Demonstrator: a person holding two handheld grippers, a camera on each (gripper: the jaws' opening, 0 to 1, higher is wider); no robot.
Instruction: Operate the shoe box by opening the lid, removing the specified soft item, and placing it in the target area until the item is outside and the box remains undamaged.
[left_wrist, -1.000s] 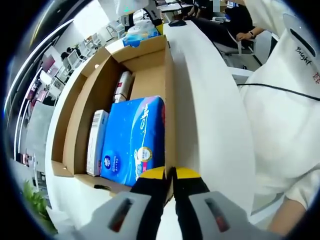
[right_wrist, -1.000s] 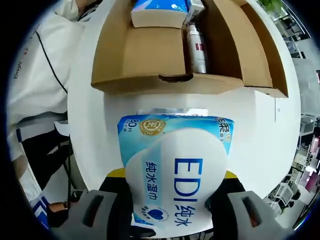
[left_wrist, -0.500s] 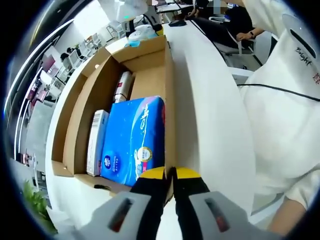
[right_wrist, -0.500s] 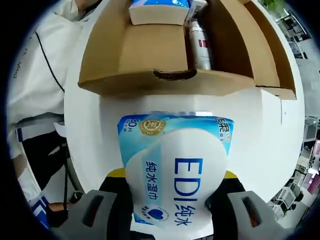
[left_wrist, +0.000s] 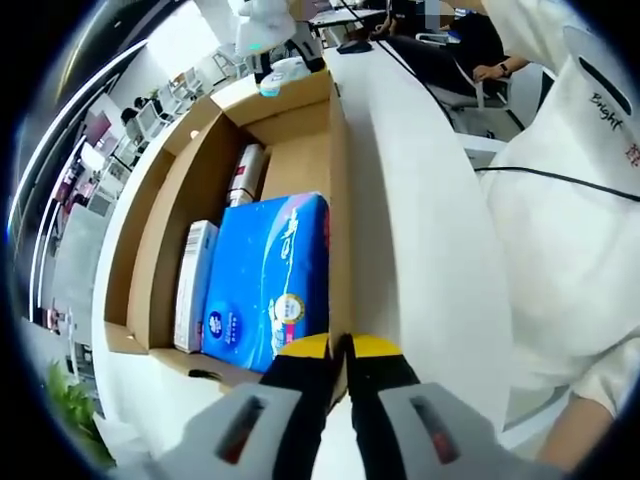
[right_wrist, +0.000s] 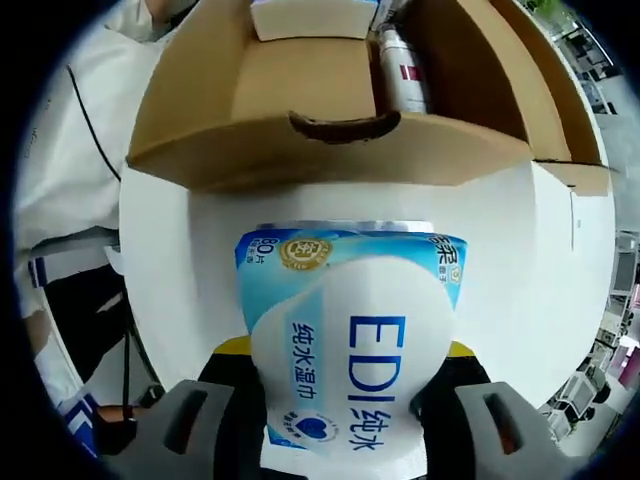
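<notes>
Right gripper view — shoe box (right_wrist: 330, 150) nearer, wipes pack (right_wrist: 350, 350) unchanged.

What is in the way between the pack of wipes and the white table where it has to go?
Nothing visible. The right gripper holds the pack of wipes outside the cardboard box, over bare white table. The box wall stands just beyond the pack, not under it. The table right beneath the pack is hidden.
</notes>
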